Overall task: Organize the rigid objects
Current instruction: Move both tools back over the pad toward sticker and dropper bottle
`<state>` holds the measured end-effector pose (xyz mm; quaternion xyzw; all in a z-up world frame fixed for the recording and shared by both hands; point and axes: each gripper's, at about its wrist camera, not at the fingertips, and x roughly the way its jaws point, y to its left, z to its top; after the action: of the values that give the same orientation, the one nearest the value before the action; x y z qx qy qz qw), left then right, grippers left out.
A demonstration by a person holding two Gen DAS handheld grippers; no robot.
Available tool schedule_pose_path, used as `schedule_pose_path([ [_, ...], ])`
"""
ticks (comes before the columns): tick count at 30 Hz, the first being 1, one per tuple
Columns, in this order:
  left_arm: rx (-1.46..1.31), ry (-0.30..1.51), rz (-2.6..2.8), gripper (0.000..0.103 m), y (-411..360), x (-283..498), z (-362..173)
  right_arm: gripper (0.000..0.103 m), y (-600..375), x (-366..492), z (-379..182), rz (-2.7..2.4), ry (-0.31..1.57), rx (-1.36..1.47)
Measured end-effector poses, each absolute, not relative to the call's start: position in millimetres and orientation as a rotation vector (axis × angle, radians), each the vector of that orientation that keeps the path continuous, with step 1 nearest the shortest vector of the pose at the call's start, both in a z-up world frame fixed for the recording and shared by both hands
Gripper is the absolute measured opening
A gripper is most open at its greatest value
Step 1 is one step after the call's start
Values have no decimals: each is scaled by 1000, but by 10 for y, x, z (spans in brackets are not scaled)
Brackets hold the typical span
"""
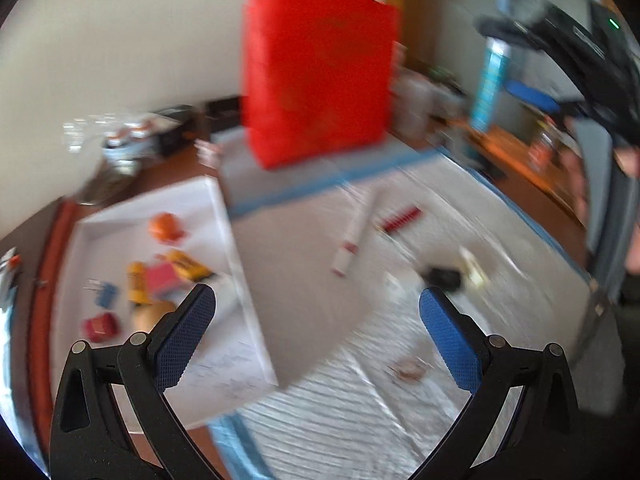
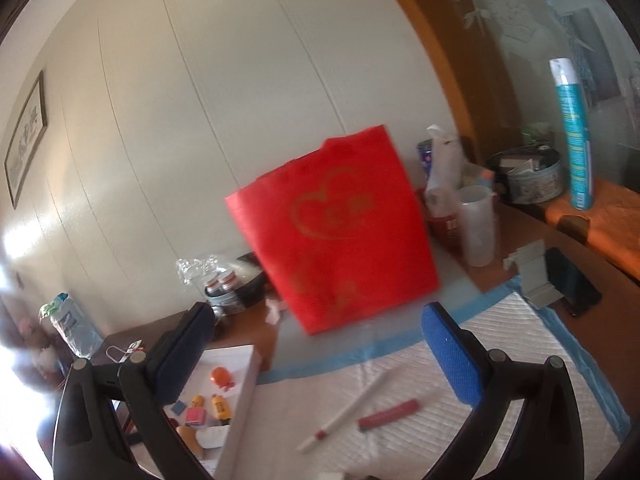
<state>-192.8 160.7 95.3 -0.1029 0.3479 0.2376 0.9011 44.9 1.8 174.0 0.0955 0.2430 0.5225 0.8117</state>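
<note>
Wooden tabletop (image 2: 532, 224) carries a white tray (image 1: 218, 208) already holding small toys (image 1: 166, 276), likely the sorting spot. A pen (image 1: 352, 236) and red stick (image 1: 400, 218) lie loose on the padded mat (image 1: 360, 400). Left claw (image 1: 316, 328) and right claw (image 2: 320, 344) gape wide, empty.

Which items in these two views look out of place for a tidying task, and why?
The white marker pen with red cap, the red ridged stick and a small black object lie loose at odd angles on the white quilted mat, while other small things sit in the white tray. Both grippers are open and empty.
</note>
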Motion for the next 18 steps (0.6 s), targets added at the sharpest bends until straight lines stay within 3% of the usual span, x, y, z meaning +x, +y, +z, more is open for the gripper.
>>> schedule_pose_path([
  [9,-248,864,366,103,1252,-1649,430,103,-124,522,1040,1121,596,-173],
  [14,-246,897,400,101,1184,-1557,339,101,-250,675,781,1112,647,-232],
  [16,-251,902,401,95,1173,-1535,313,90,-232,737,690,1139,698,-255],
  [18,-257,915,409,91,1159,-1513,269,71,-214,740,593,1186,750,-275],
])
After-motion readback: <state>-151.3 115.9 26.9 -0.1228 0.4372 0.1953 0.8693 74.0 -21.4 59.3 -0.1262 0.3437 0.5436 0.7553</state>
